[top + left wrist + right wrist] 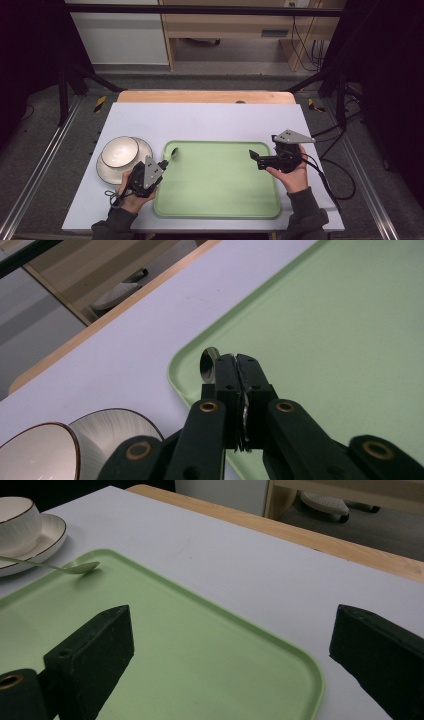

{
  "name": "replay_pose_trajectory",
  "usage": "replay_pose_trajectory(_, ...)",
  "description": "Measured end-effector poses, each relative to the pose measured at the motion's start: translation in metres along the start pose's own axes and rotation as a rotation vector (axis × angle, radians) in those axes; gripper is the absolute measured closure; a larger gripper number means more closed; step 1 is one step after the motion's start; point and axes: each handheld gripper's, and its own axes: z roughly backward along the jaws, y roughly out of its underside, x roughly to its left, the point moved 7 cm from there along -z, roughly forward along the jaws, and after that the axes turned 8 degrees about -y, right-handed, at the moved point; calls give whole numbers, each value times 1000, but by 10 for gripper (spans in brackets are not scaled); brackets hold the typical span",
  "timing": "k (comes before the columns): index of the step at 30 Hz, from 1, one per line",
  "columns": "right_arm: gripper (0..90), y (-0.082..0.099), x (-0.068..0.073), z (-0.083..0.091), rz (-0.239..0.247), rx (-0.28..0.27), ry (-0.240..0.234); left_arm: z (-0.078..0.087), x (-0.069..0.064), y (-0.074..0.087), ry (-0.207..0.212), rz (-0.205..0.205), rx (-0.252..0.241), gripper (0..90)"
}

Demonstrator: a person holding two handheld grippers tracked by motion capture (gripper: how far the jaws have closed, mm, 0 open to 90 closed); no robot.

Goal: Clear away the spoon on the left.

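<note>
Jaws of the left gripper (235,365) pinch a spoon (207,361); right gripper (225,650) jaws spread wide.

On my feed I list a white table sheet (210,120) over a wooden tabletop (205,96), a green tray (220,180), and left of it a white bowl (120,151) on a saucer (105,172).
</note>
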Motion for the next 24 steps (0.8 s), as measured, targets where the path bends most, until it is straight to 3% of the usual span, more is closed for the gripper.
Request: replay_pose_trajectory(24, 43, 0, 1, -1, -2, 2, -3, 0, -14, -4, -2, -128, 2, 852)
